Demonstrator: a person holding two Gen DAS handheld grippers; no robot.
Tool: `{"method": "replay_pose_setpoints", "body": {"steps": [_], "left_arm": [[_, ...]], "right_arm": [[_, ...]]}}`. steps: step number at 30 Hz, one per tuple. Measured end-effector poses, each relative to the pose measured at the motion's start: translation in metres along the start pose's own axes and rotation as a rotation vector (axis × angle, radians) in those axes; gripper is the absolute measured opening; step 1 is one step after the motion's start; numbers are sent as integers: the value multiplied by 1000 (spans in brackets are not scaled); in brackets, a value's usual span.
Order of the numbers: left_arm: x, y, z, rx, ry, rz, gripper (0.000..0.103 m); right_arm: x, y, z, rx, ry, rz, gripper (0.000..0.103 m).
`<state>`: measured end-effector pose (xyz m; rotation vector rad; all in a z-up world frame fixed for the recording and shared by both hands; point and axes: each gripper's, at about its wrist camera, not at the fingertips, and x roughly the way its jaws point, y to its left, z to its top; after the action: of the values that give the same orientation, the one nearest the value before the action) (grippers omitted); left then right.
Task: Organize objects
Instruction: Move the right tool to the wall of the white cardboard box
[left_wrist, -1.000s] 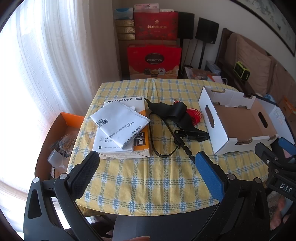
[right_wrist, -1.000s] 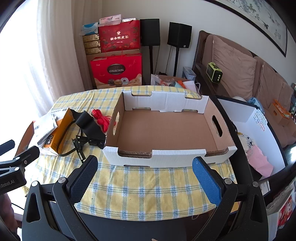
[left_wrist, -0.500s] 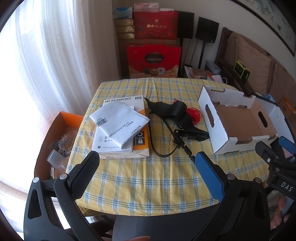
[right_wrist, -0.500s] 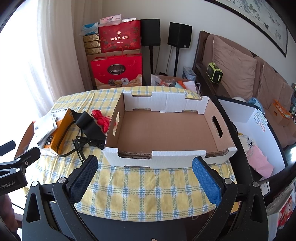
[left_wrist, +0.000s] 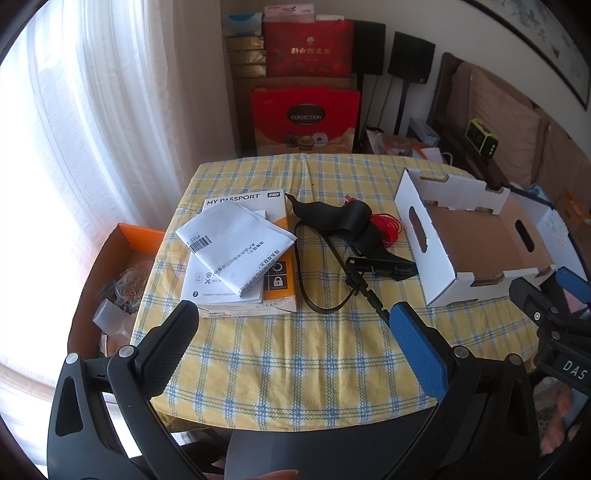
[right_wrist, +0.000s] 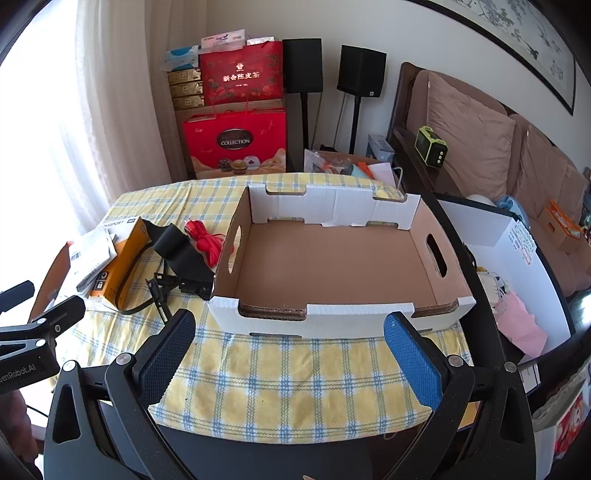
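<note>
We see a yellow checked tablecloth (left_wrist: 295, 354) with two black speakers (right_wrist: 362, 70) at 12 o'clock. On it: one hard-drive box (left_wrist: 275, 258), one leaflet (left_wrist: 236, 240), one black strap (left_wrist: 332, 218), one red cord (left_wrist: 388, 229), and one cardboard tray (right_wrist: 332, 266) at 3 o'clock. Our left gripper (left_wrist: 291, 339) and right gripper (right_wrist: 288, 343) are both spread wide, holding nothing.

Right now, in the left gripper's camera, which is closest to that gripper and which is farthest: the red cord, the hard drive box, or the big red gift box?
From the left gripper:
1. The hard drive box, on the table's left side, nearest.
2. The red cord, mid-table beside the cardboard tray.
3. The big red gift box, off the table against the far wall, farthest.
</note>
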<state>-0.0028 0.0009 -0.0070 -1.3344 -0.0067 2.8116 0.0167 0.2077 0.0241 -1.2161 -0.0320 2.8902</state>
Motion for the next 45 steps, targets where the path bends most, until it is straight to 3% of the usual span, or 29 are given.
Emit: {"method": "replay_pose_setpoints", "body": {"steps": [13,20,29,34,40,45], "left_arm": [[3,4,3,25,-11,5,103],[11,40,11,-37,-6,-23,103],[22,67,25,-60,-23,46,103],[33,79,34,-74,-8,33,103],[50,90,39,-71,34,32,103],[61,100,36,-96,74,-16,103]], "right_arm": [[3,-11,1,9,8,-11,103],[10,-59,7,75,11,-56,103],[13,-111,18,129,-1,-124,103],[19,-130,27,130,-3,-156,103],[45,-162,35,127,37,-201,103],[73,-188,37,131,101,-221,103]]}}
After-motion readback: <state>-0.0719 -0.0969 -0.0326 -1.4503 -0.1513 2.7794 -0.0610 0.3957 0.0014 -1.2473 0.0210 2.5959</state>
